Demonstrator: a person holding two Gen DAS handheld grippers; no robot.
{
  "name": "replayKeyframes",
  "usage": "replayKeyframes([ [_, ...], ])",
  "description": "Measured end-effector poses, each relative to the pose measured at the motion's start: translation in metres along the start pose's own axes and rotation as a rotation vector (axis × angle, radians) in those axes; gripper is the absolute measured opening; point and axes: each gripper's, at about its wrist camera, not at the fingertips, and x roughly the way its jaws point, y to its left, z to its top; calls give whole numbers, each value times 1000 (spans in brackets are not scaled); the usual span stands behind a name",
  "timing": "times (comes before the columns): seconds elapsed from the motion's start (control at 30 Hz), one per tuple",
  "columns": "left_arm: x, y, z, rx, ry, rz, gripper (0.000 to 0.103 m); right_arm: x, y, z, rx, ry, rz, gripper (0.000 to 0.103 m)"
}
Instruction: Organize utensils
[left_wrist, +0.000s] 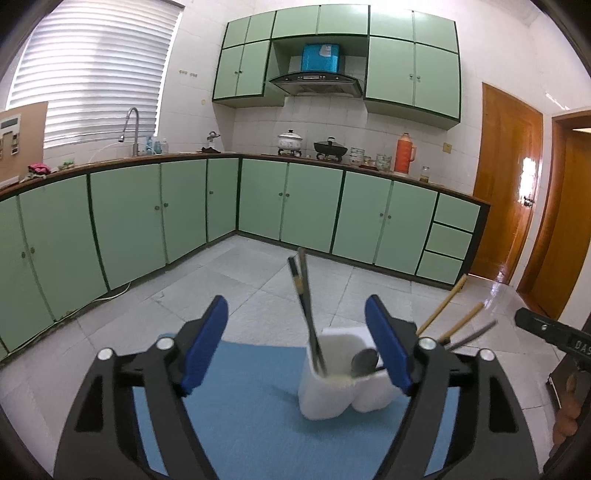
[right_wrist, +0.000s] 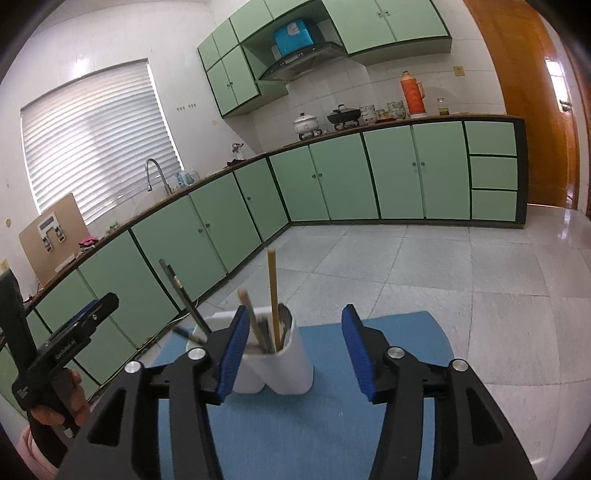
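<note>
A white utensil holder (left_wrist: 334, 393) with compartments stands on a blue mat (left_wrist: 255, 417). Dark chopsticks (left_wrist: 306, 310) and a metal spoon (left_wrist: 364, 362) stand in it, and wooden chopsticks (left_wrist: 443, 310) lean out to its right. My left gripper (left_wrist: 297, 343) is open and empty, just before the holder. In the right wrist view the holder (right_wrist: 275, 369) holds wooden chopsticks (right_wrist: 273, 299) and dark chopsticks (right_wrist: 184, 299). My right gripper (right_wrist: 293, 350) is open and empty, its left finger beside the holder. Each gripper shows at the edge of the other's view.
The mat (right_wrist: 303, 424) lies on a pale tiled surface (right_wrist: 498, 332). Green kitchen cabinets (left_wrist: 184, 210) run along the back and left, with a sink tap (left_wrist: 133, 125), pots (left_wrist: 290, 140) and an orange thermos (left_wrist: 404, 153) on the counter. A wooden door (left_wrist: 506, 184) is at the right.
</note>
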Motion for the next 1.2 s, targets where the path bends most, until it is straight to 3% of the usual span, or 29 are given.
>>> replayKeyframes([
  [0.23,-41,4,-31,3,12,24,90,-36,2,-36,-1,4,-9,65],
  [0.4,-67,0,-52,33,49,33,92,-58,10,-61,3,33,-2,75],
  [0.7,-114,-11,-90,74,104,26,96,-99,40,-100,-95,52,-63,96],
  [0.97,-152,-20,-98,74,102,12,98,-129,66,-120,-113,51,-50,97],
  [1.2,-186,-27,-81,53,45,2,98,-164,85,-107,-137,-14,-29,97],
])
